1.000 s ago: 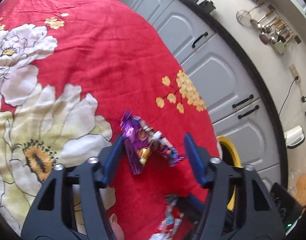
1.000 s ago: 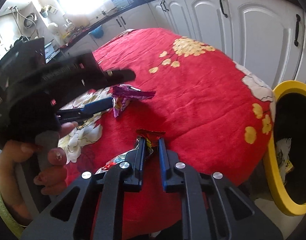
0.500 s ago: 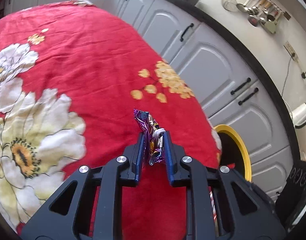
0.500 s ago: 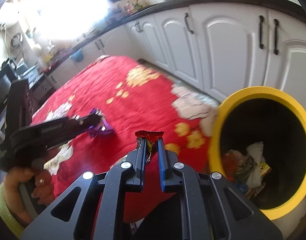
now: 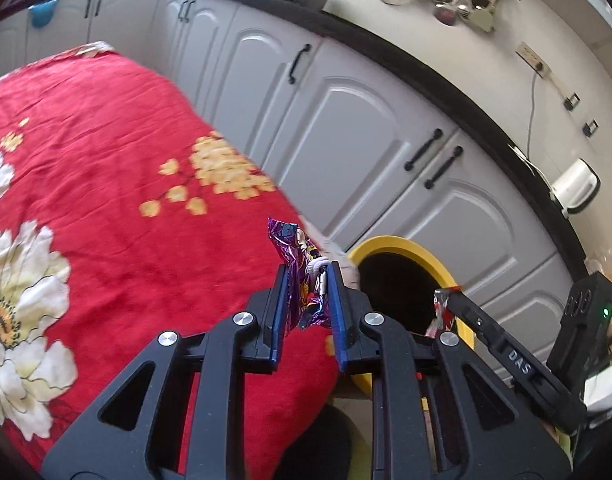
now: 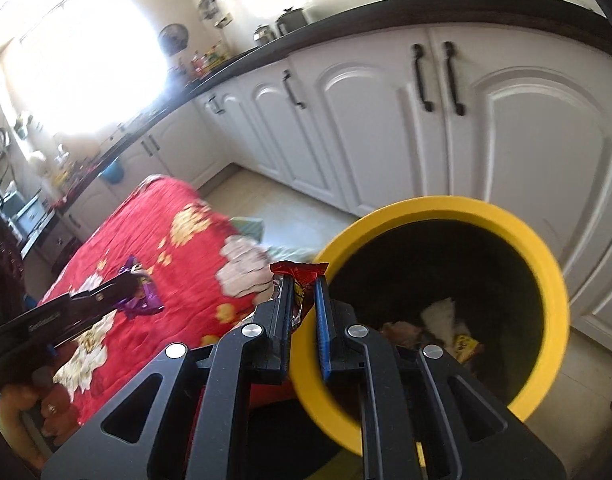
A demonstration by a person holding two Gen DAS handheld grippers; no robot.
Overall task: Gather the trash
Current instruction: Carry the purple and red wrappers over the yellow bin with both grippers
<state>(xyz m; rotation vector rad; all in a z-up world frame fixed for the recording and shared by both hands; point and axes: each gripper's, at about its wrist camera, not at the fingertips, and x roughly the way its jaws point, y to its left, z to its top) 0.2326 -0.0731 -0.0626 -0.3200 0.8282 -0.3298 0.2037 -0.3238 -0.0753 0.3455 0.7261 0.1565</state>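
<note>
Left fingers (image 5: 280, 300) pinching purple wrapper (image 5: 302, 276); right fingers (image 6: 321, 312) pinching red wrapper (image 6: 300, 280) beside yellow bin (image 6: 545, 280).

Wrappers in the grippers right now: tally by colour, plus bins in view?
Purple wrapper: 1, shut in the left gripper
Red wrapper: 1, shut in the right gripper
Yellow bin: 1, some trash already inside
Total: 3
</note>
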